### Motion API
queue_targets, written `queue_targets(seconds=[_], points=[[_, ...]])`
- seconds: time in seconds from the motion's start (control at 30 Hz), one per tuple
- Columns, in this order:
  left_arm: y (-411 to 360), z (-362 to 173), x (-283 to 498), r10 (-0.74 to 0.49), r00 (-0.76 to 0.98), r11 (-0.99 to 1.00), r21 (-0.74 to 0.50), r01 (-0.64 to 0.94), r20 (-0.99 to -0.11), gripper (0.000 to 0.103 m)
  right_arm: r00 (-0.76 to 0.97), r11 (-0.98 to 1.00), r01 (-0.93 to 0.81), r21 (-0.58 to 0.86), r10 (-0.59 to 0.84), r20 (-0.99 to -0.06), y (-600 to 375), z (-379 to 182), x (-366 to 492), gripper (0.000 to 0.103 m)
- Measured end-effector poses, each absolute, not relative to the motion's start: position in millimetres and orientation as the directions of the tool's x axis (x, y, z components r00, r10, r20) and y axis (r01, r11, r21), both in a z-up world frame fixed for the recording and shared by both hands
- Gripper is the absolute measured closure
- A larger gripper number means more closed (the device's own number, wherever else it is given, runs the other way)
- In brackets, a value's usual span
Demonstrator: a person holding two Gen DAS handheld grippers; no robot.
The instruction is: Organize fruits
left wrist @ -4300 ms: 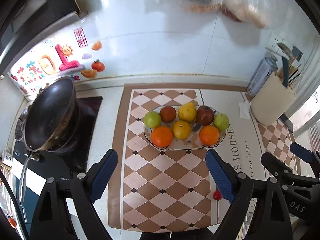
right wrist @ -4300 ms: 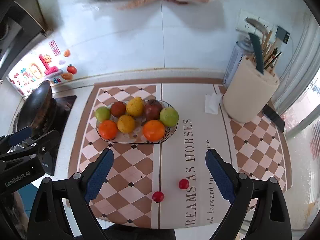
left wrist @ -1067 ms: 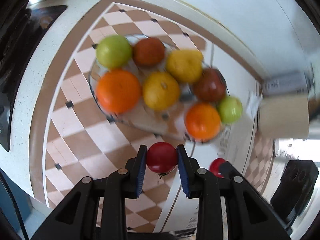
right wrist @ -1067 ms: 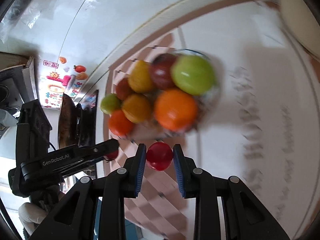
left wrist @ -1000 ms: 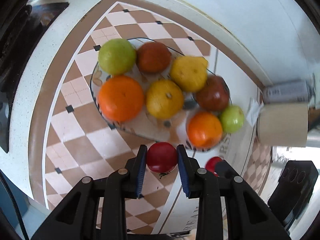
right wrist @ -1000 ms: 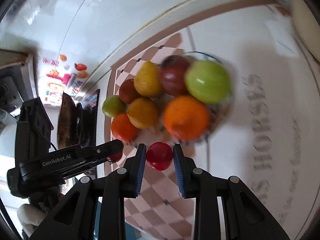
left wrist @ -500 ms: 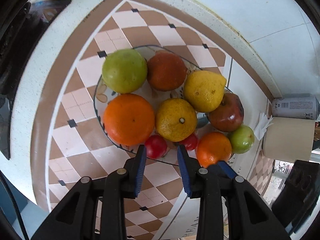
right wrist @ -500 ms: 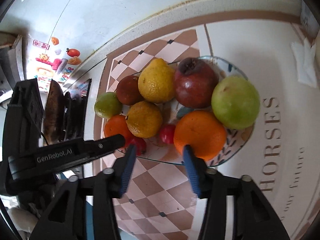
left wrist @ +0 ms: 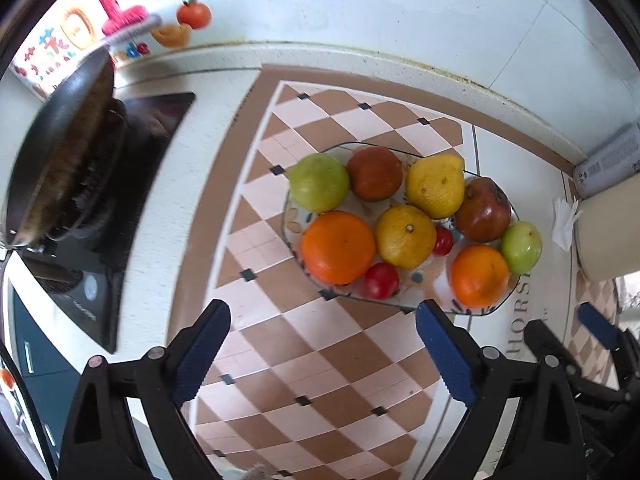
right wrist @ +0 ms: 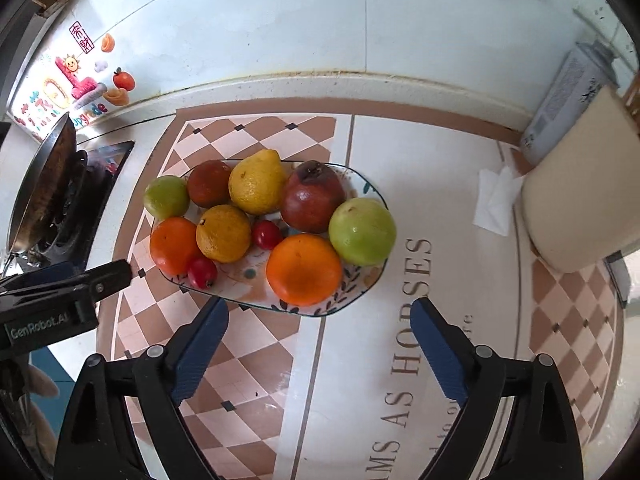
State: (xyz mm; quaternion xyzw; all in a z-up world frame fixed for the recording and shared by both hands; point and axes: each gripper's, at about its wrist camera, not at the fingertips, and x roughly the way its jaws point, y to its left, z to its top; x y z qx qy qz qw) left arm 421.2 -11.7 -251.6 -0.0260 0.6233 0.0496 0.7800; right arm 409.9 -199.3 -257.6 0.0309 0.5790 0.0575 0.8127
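Hovering near plate (right wrist: 362,294), left gripper (left wrist: 322,354) and right gripper (right wrist: 320,346) both wide, empty; two cherry tomatoes (right wrist: 267,234) lying among fruits; placing step looks finished, next only pulling away

We see bright, even daylight in both views, soft and cool, with the strongest glow at the far right edge. The glossy white tiled wall (right wrist: 280,20) carries pale, washed-out sheen, and the patterned brown-and-cream mat (right wrist: 260,380) shows small glints near its lower middle. Shadows under the fruit on the patterned oval glass plate (right wrist: 360,292) are faint and short. The fruit is sharp in both views. In the left wrist view the dark round frying pan (left wrist: 60,152) is smeared by motion blur. Fisheye distortion bends the counter edge and wall lines, and black vignetting fills the corners.
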Motion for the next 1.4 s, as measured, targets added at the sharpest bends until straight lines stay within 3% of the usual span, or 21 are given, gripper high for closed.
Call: queue_targets(seconds=[0.47,0.97,1.4], points=[[6.2,-185.3,347.1,0.051,0.39,0.999,0.054,-0.004,-0.919,0.008,0.477,0.995,0.037,0.089,0.061,-0.877,-183.2,-177.2,322.8,0.008],[34.4,-91.3,230.6,-0.058,0.552,0.994,0.001,0.105,-0.832,0.008,0.632,0.993,0.075,0.094,0.025,-0.775,-152.4,-73.1,175.7,0.005],[40.6,-38.2,148.1,-0.054,0.657,0.996,0.009,0.093,-0.752,0.008,0.698,0.995,0.023,0.096,0.053,-0.714,-144.5,-16.4,91.5,0.003]])
